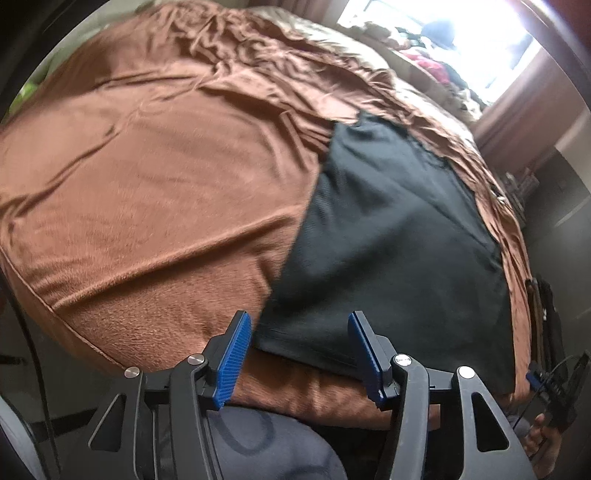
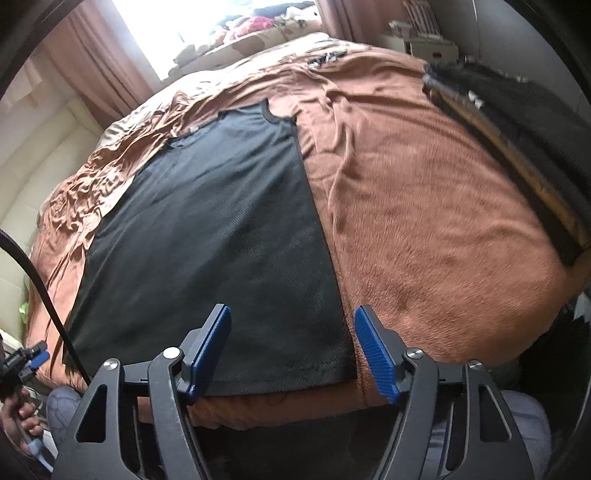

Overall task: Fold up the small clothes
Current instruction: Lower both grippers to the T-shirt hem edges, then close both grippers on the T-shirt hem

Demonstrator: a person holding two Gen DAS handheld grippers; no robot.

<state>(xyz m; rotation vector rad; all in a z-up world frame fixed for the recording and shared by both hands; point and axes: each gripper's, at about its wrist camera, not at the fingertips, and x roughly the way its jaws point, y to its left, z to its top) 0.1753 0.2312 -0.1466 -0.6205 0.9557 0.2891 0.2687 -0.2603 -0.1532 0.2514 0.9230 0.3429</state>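
A black mesh garment lies spread flat on a brown blanket, its hem along the near edge of the bed. My left gripper hovers over the hem's near left corner, blue pads apart, with only the corner showing between them. In the right wrist view the same garment stretches away to a neckline at the far end. My right gripper hangs over the hem's near right corner, jaws apart and not pressing the cloth. The left gripper also shows at that view's left edge, in a hand.
The blanket is crumpled toward the far side, below a bright window with curtains and a cluttered sill. A dark strapped bag lies at the bed's right side. A black cable hangs at left. Grey trouser knees stand against the bed's edge.
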